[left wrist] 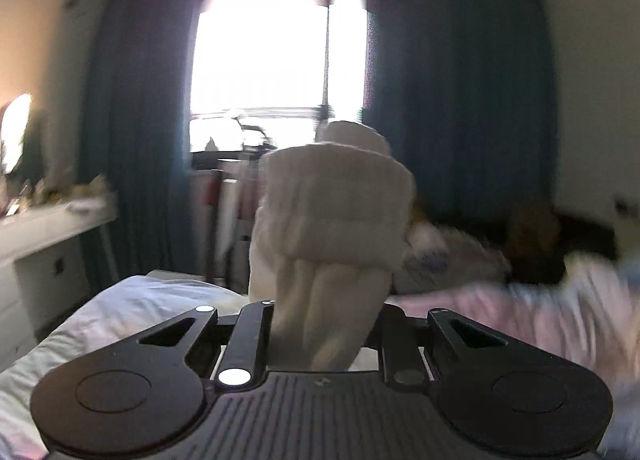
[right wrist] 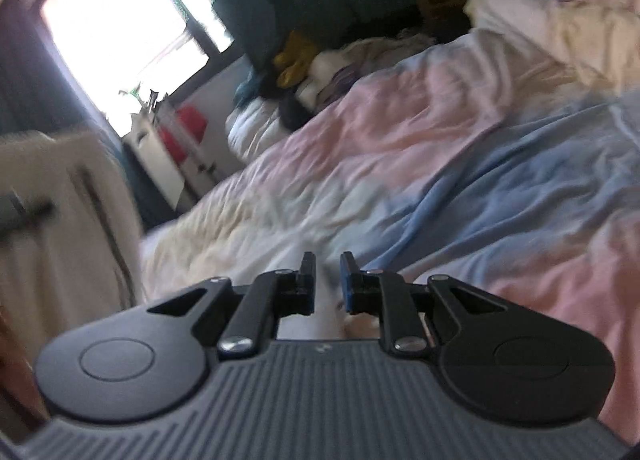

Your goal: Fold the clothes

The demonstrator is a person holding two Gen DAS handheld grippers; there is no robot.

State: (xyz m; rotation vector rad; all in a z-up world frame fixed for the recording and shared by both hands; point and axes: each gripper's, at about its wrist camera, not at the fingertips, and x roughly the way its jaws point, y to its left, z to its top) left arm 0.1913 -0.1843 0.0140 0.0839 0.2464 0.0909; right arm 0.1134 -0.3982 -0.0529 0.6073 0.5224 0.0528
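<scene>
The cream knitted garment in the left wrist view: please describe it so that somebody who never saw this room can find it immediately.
Look toward the bright window between the dark blue curtains. In front of it, a bunched cream garment rises from the left gripper, whose jaws are closed on it. It is the only thick, ribbed, cream cloth held up in the air; the pink and blue bedding lies flat below.

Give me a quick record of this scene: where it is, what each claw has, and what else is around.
place: bedroom, bright window between dark curtains
left claw: shut on a cream knitted garment, lifted above the bed
right claw: narrow gap, nothing between its fingers
bed: rumpled pink, blue and white duvet
far side of bed: pile of clothes
sharpness: blurred
</scene>
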